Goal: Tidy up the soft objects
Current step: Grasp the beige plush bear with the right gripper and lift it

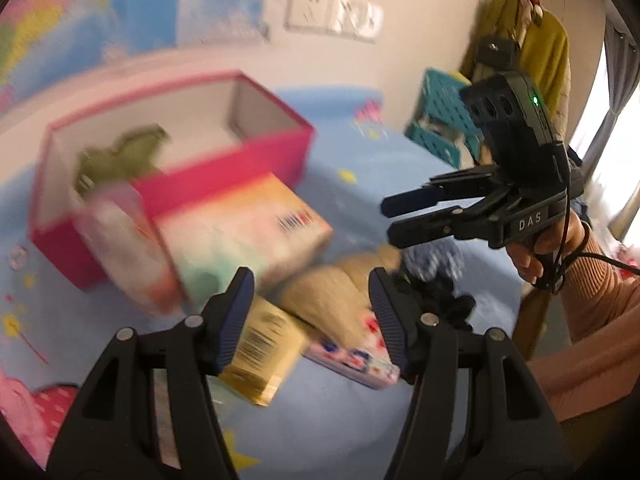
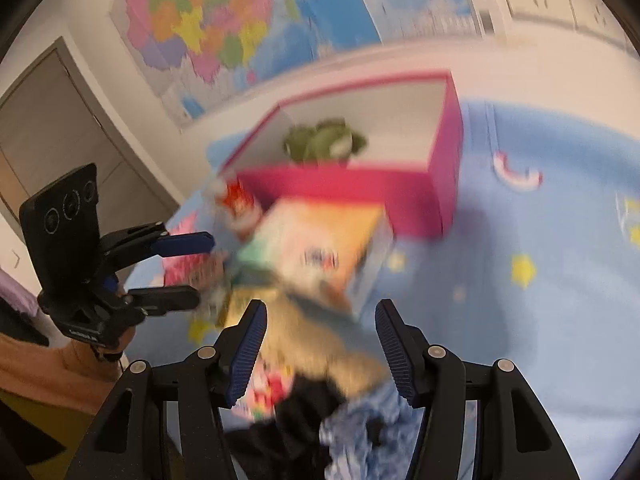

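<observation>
An open pink box (image 1: 224, 168) sits on the blue bedsheet and holds a green plush (image 1: 120, 158); the box (image 2: 352, 184) and plush (image 2: 324, 140) show in the right wrist view too. In front of it lie a beige soft item (image 1: 332, 288), a black cloth (image 1: 444, 300) and a blue-white cloth (image 1: 432, 260). My left gripper (image 1: 312, 316) is open and empty above the pile. My right gripper (image 2: 320, 344) is open and empty over the beige item (image 2: 320, 336), the black cloth (image 2: 304, 408) and the blue-white cloth (image 2: 360, 428). Both views are blurred.
A colourful carton (image 1: 240, 232), a yellow packet (image 1: 260, 356) and a flowered pack (image 1: 360, 356) lie among the soft items. A teal basket (image 1: 444, 116) stands at the back right. A map (image 2: 208, 20) hangs on the wall. The bedsheet (image 2: 540, 320) extends to the right.
</observation>
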### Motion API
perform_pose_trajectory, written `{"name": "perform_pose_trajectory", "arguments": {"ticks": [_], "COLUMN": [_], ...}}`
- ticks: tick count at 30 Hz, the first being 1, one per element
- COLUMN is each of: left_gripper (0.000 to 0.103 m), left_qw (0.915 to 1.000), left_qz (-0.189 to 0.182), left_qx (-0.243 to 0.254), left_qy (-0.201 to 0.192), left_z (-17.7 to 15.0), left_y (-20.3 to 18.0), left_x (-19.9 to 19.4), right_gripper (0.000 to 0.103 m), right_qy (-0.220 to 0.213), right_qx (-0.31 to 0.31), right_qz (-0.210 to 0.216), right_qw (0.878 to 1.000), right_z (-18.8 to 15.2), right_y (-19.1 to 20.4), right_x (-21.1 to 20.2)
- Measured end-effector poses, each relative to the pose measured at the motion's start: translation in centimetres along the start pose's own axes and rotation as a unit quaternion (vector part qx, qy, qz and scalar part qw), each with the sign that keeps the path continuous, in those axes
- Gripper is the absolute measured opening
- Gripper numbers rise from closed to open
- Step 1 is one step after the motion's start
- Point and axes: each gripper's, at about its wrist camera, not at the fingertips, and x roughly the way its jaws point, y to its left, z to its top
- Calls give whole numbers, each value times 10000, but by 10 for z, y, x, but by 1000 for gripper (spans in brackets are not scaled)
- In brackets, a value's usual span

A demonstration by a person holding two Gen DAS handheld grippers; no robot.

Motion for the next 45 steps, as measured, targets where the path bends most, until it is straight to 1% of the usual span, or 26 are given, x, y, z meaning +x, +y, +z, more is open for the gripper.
{"name": "perform_pose_trajectory", "arguments": {"ticks": [3,8,10,11,12,13,15,17,18,19,20,22,24,25,26,28,30,33,34,36,38,39,40,41,42,45], "left_gripper": [61,61,57,49,44,43,35,34,34,34,33,33,33,32,27,27,27,27,27,27,27,30,33,41,44,44], "left_qw": [9997,9981,9973,9969,9966,9962,9959,9960,9962,9962,9964,9968,9971,9972,9971,9974,9980,9976,9978,9979,9982,9985,9985,9985,9986,9979], "left_qz": [-40,-92,-103,-56,-49,-75,-185,-186,-170,-161,-146,-141,-156,-210,-300,-399,-299,-265,-146,-56,-24,61,103,135,174,316], "left_qx": [-32,-302,-407,-438,-449,-472,-509,-507,-498,-492,-470,-440,-425,-417,-415,-344,-219,-308,-307,-316,-262,-200,-176,-158,-129,-15], "left_qy": [232,530,602,653,689,723,724,710,700,695,688,656,615,582,557,500,503,556,571,566,535,506,503,503,491,565], "left_z": [-9,-13,-13,-13,-12,-11,-13,-13,-12,-12,-11,-10,-8,-7,-4,-1,2,3,1,-1,0,1,1,3,3,6], "left_y": [-6,0,4,6,7,8,9,8,7,6,4,2,0,-3,-6,-9,-14,-9,-7,-4,-5,-6,-6,-6,-5,-6], "left_x": [12,29,32,34,36,39,40,40,40,39,38,34,31,29,27,22,21,23,23,21,18,17,17,17,19,30], "right_gripper": [58,58,58,57,55,53,37,32,28,27,22,21,13,9,6,6,6,9,12,33,38,46,50,52,53,53], "right_qy": [252,359,345,345,346,310,327,317,260,197,142,28,-88,-126,-177,-277,-284,-235,-219,-196,-135,-53,-14,-22,19,39], "right_qx": [-161,-254,-262,-262,-282,-333,-418,-377,-401,-430,-489,-570,-622,-632,-642,-690,-786,-718,-646,-542,-551,-559,-550,-536,-488,-208], "right_qz": [-65,-52,-27,11,18,-38,-136,-101,-121,-181,-230,-331,-379,-415,-416,-392,-408,-423,-426,-427,-398,-381,-436,-511,-531,-397], "right_qw": [9995,9990,9991,9991,9990,9990,9985,9987,9988,9987,9984,9978,9973,9971,9969,9965,9957,9962,9968,9974,9976,9977,9975,9973,9974,9990], "right_z": [-15,-17,-18,-18,-17,-16,-18,-19,-19,-20,-19,-18,-18,-18,-16,-13,-11,-11,-11,-13,-17,-18,-18,-18,-17,-16], "right_y": [3,2,1,0,0,1,4,2,4,6,8,12,14,14,16,20,24,23,20,14,12,11,9,7,3,-13], "right_x": [10,25,26,27,28,29,32,33,31,29,27,19,13,10,8,2,-3,-4,-3,-2,2,6,11,13,18,25]}}
